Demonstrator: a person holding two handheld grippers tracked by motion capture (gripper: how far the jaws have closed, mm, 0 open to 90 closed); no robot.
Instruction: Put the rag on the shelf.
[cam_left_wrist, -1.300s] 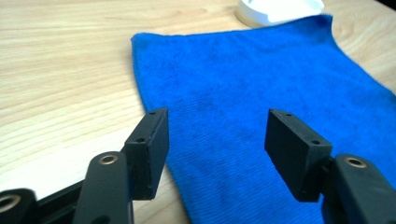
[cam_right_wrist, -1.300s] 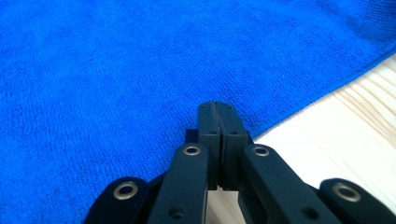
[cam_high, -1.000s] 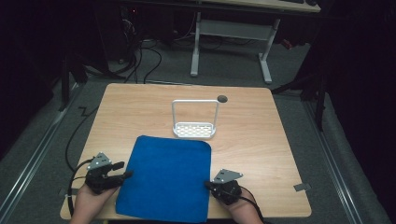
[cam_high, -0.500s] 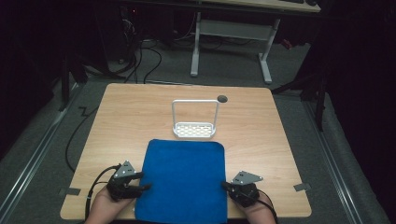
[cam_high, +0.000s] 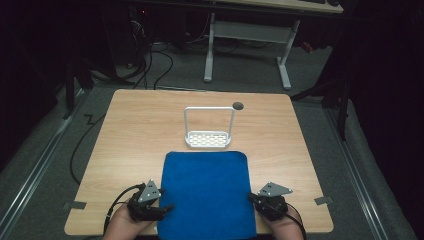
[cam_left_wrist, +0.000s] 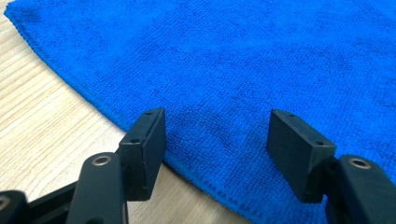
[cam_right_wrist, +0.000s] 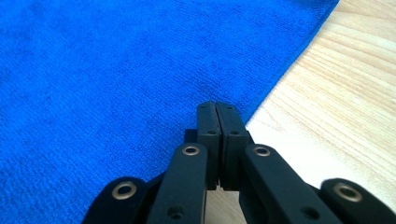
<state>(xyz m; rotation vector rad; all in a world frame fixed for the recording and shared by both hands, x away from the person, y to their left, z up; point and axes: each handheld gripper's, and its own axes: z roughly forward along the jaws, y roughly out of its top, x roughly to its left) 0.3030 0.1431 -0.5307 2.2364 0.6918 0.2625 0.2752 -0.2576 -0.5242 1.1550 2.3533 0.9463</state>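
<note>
Both grippers shifted inward | blue towel (cam_high: 206, 192) flat, rectangular | left gripper (cam_left_wrist: 215, 149) fingers apart | right gripper (cam_right_wrist: 217, 122) fingers together, empty

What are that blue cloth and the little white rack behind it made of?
The blue cloth looks like microfibre terry: a matte, fuzzy looped pile with a stitched hem along its edge. The white rack seems to be painted metal or plastic, too small to tell: a thin frame arching over a perforated base. The table shows a pale wood grain, possibly laminate.

Dim room; grey floor (cam_high: 45, 165), seemingly carpeted
</note>
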